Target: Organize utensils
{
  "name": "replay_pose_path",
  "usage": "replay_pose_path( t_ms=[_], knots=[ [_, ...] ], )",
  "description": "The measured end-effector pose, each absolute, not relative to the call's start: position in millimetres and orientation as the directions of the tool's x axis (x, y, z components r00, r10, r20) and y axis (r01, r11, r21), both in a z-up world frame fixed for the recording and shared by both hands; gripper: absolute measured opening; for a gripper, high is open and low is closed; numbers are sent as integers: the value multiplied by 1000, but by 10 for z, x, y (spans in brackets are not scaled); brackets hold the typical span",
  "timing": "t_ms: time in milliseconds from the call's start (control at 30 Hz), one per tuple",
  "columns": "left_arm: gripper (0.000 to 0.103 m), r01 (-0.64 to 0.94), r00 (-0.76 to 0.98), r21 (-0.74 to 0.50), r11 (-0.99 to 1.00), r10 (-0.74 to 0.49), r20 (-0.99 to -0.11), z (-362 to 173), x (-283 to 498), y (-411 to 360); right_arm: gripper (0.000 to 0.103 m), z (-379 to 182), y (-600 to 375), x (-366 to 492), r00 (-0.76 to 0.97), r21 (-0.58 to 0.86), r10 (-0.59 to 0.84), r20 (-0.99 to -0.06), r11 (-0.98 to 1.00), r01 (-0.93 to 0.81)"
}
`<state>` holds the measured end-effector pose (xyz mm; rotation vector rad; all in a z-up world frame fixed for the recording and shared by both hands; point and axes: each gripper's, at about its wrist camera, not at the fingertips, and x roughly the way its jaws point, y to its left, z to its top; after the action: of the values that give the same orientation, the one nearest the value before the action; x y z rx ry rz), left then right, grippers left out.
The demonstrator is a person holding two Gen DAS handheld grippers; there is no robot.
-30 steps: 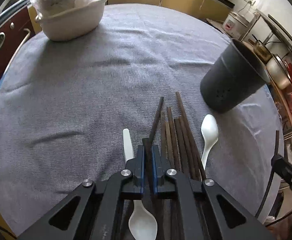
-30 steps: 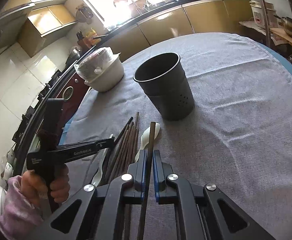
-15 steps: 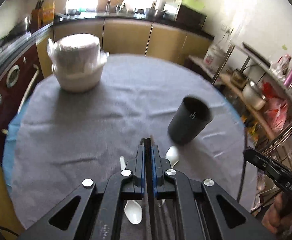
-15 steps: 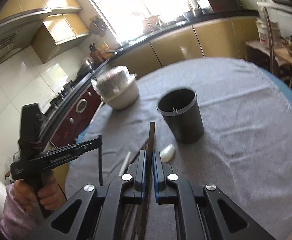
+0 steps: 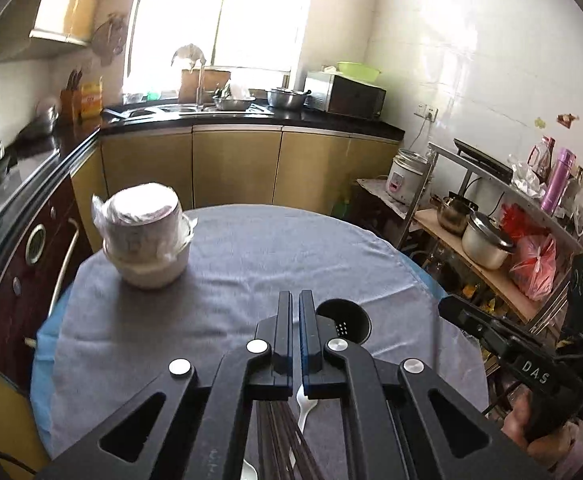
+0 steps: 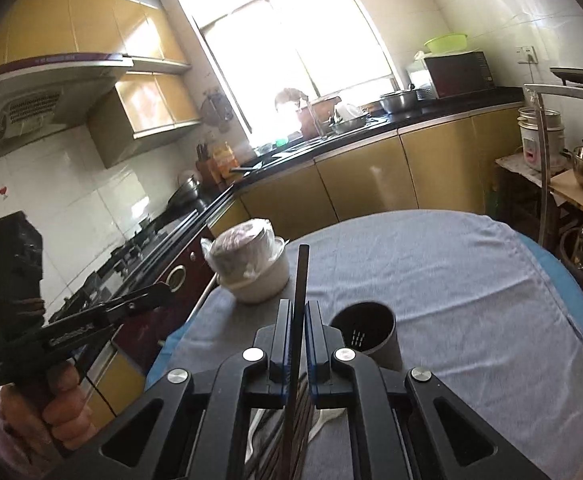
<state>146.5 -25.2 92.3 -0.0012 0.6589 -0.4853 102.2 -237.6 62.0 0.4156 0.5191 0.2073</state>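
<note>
Both pairs of tongs are hanging in the air above a round table (image 5: pixel 275 240) that is wearing a grey cloth. The right tongs (image 6: pixel 296 305) are gripping a single dark chopstick (image 6: pixel 302 272), pinching it narrowly between the blue-edged fingers. Its top end is sticking up past the fingertips and the rest is running down between the jaws. The left tongs (image 5: pixel 295 296) are sitting closed to a thin slit, and I cannot make out anything caught in it. Down on the cloth, right under both tools, the remaining chopsticks (image 5: pixel 279 428) are lying together in a dark bundle. A white plastic spoon (image 5: pixel 303 404) is resting just beside them on the right. A dark round cup (image 6: pixel 365 328) with small holes in its wall is standing upright just beyond the bundle, its mouth facing up. I cannot tell whether anything is inside it. Farther back, near the left edge of the table, a white bowl (image 5: pixel 151 268) is carrying a stack wrapped in clear plastic. From the right side I am seeing the person's left hand (image 6: pixel 51 408) clutching the handle of its tool, off to the left. From the other side the right hand (image 5: pixel 531 432) is showing at the lower right. Behind the table, yellow cabinets (image 5: pixel 235 168) are running under a black counter and a bright window.
</note>
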Motion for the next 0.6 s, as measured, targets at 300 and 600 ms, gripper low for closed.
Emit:
replay_pose_path(
  t_ms=[300, 600],
  knots=[
    [3, 350, 495, -215, 912, -375, -784, 111, 1870, -163, 7, 349, -2443, 1007, 810, 477, 318, -493, 877, -54],
    [5, 361, 340, -219, 906, -347, -874, -578, 1907, -259, 32, -793, -2722, 1387, 514, 451, 307, -801, 874, 180]
  ],
)
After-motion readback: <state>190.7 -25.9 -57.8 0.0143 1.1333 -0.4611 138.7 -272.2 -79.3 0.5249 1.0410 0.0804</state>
